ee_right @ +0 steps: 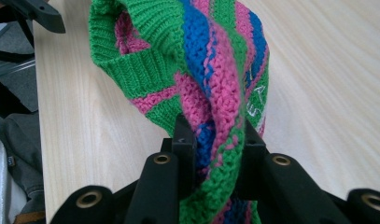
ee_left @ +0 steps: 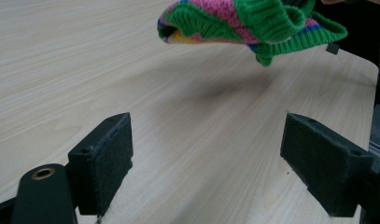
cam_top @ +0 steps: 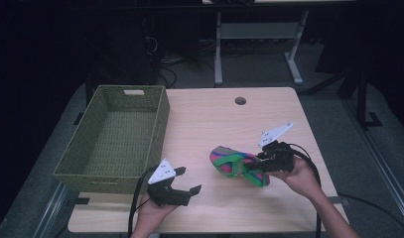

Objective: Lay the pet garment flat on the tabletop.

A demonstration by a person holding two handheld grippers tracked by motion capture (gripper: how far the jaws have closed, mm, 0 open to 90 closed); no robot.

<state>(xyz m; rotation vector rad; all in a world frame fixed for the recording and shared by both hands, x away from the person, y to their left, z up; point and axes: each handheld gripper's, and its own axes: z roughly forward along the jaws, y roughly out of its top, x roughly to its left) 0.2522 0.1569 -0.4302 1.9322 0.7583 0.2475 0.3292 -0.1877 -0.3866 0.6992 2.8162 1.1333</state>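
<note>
One knitted hat (cam_top: 236,164) clamped in right tongs (cam_top: 263,163), left tongs (cam_top: 187,181) spread

Knitted hat (cam_top: 237,165), green ribbed cuff, pink-blue-green stripes, crumpled, lower centre-right of high view; pinched in right claw (cam_top: 257,163), lifted just above table (cam_top: 204,124), shadow beneath.

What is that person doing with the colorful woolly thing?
A person at a wooden table holds a gripper in each hand. The right gripper is shut on a striped knitted hat in green, pink and blue, lifting it just off the tabletop. The left gripper is open and holds nothing, low over the table and pointed toward the hat. A green woven basket sits on the table's left side with nothing in it.
</note>
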